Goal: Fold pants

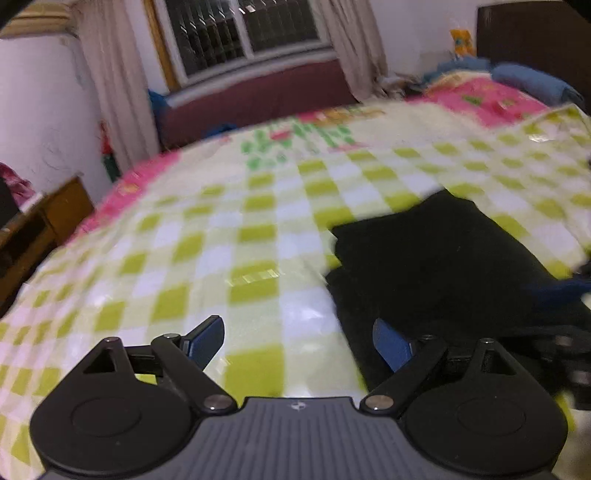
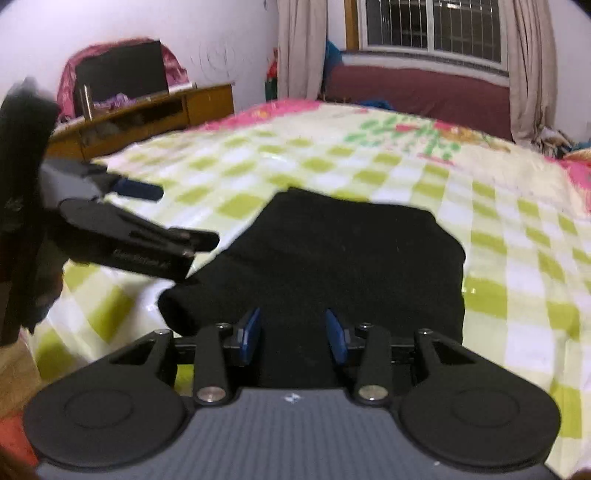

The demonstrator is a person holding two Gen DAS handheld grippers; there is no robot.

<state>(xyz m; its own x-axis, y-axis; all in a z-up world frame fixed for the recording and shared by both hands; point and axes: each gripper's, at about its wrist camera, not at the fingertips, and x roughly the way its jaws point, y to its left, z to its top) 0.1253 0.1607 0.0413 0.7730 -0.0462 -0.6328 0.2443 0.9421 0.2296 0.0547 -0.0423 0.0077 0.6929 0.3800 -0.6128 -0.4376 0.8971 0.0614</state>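
The black pants point(image 2: 332, 258) lie folded into a compact, layered bundle on the bed point(image 2: 517, 295), which is covered by a green-and-white checked blanket with pink edging; in the left wrist view the same pants point(image 1: 436, 266) sit to the right of centre, one folded layer stacked over another. The right gripper point(image 2: 293, 334) hovers just above the near edge of the bundle, its blue fingers point(image 2: 250, 334) spread apart with nothing between them (only black cloth shows behind the gap). The left gripper point(image 1: 298, 341) is beside the pants' left edge, over bare blanket, fingers point(image 1: 207, 341) spread wide and holding nothing; its right finger overlaps the dark cloth in the picture, though contact cannot be told. From the right wrist view the left gripper point(image 2: 147, 221) appears at the left, above the blanket, near the bundle's corner. Beyond the bed stand a window point(image 2: 432, 29) with curtains and a wooden cabinet point(image 2: 147, 118).
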